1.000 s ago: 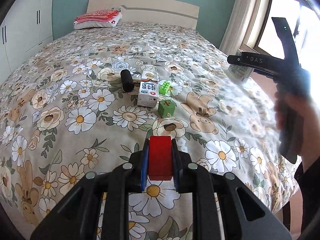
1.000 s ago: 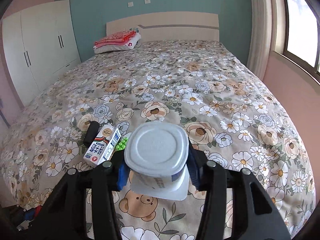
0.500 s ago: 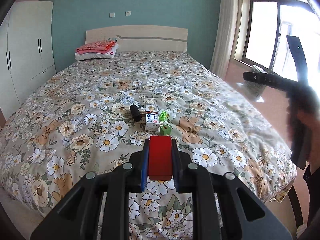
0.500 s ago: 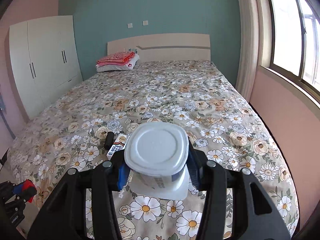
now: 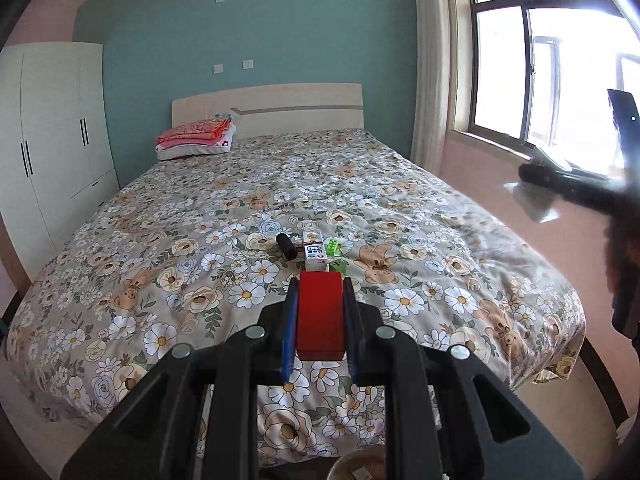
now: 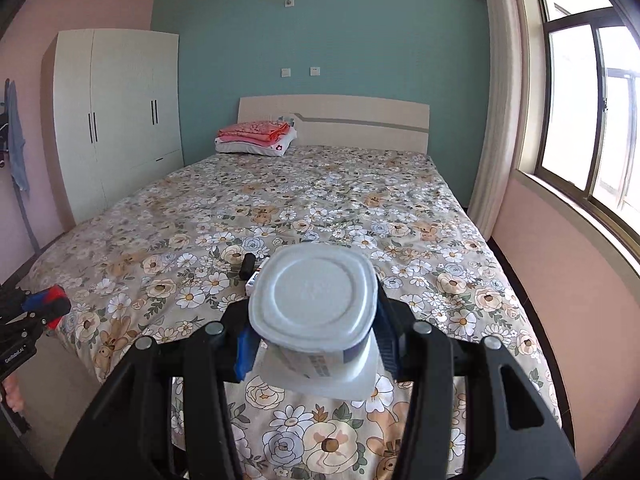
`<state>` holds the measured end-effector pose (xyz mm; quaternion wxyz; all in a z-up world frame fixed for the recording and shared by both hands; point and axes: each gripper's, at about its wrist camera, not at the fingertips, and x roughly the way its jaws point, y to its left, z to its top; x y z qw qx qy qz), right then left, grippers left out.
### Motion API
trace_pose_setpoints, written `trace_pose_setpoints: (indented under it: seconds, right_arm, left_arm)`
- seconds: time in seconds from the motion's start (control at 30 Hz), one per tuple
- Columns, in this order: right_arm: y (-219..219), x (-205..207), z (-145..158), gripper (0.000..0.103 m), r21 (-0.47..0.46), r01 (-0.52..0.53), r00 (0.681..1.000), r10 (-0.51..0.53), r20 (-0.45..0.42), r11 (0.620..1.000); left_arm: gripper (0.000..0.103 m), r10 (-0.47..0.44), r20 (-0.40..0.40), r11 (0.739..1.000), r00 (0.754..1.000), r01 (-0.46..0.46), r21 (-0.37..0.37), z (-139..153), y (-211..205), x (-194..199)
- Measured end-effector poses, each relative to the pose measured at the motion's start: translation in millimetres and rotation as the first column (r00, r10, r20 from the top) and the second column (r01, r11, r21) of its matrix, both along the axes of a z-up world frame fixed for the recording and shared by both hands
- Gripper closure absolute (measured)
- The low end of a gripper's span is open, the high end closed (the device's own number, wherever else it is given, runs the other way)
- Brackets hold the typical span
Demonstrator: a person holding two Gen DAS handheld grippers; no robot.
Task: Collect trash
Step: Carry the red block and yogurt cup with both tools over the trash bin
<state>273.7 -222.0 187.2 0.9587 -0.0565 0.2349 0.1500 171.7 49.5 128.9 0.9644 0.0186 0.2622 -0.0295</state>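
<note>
Trash is what we are picking up, and we have a piece in each hand. Our left hand-held gripper (image 5: 320,316) pinches a red block (image 5: 321,314) between its two blue pads, and the pads press flat on its sides. Our right hand-held gripper (image 6: 316,334) pinches a white cup (image 6: 316,300) with a white lid on top. The cup's sides sit tight between the pads. We hold both things up in the air at the foot of the bed (image 5: 200,216).

On the flowery bed cover we see more small things in a little bunch. We see a milk carton (image 5: 314,255) lying flat. Just beside it, on its left, is a short black roll (image 5: 286,246). On its right is a bright green brick (image 5: 332,246), and a darker green block (image 5: 339,266) sits near the carton's closer end. We cannot tell if they touch.

Far back by the headboard we see a folded pink blanket (image 6: 254,131) on a white pillow (image 6: 256,147). We see a white wardrobe (image 6: 116,112) along the left wall and a big window (image 6: 592,120) on the right.
</note>
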Motion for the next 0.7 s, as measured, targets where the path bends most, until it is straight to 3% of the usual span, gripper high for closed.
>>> trace_pose_setpoints:
  seconds: [0.17, 0.43, 0.7]
  right_arm:
    - [6.4, -33.2, -24.6, 0.054, -0.023, -0.044, 0.998, 0.044, -0.035, 0.999]
    - [25.1, -69.2, -76.5, 0.054, -0.058, -0.125, 0.985, 0.117, -0.125, 0.990]
    - [53.3, -97.2, -133.4, 0.054, -0.084, -0.221, 0.954, 0.198, -0.224, 0.972]
  left_arm:
    - [0.081, -0.032, -0.056, 0.998, 0.998, 0.035, 0.049, -26.5, -3.1, -22.5]
    - [0.081, -0.077, -0.174, 0.994, 0.982, 0.089, 0.062, -78.8, 0.5, -44.8]
    - [0.081, -0.125, -0.311, 0.989, 0.942, 0.145, 0.042, -138.3, -1.6, -49.9]
